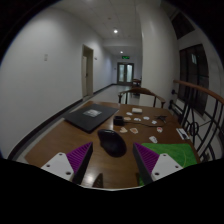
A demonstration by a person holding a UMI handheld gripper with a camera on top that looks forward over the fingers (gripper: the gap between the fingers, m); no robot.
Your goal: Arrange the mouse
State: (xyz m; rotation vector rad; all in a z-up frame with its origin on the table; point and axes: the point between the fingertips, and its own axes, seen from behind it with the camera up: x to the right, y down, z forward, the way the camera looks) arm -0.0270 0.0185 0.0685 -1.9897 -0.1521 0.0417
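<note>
A dark computer mouse [111,142] lies on the brown wooden table [60,140], just ahead of my gripper [113,163] and in line with the gap between its fingers. The fingers are spread wide, with the left pad [78,160] and the right pad [150,162] on either side of the mouse's near end. Nothing is held; the mouse rests on the table with a gap at each side.
A closed dark laptop [90,118] lies beyond the mouse to the left. Several small cards and bits [148,124] are scattered on the table's right half. A wooden chair [140,95] stands at the far end, a railing [200,105] at the right. A corridor runs behind.
</note>
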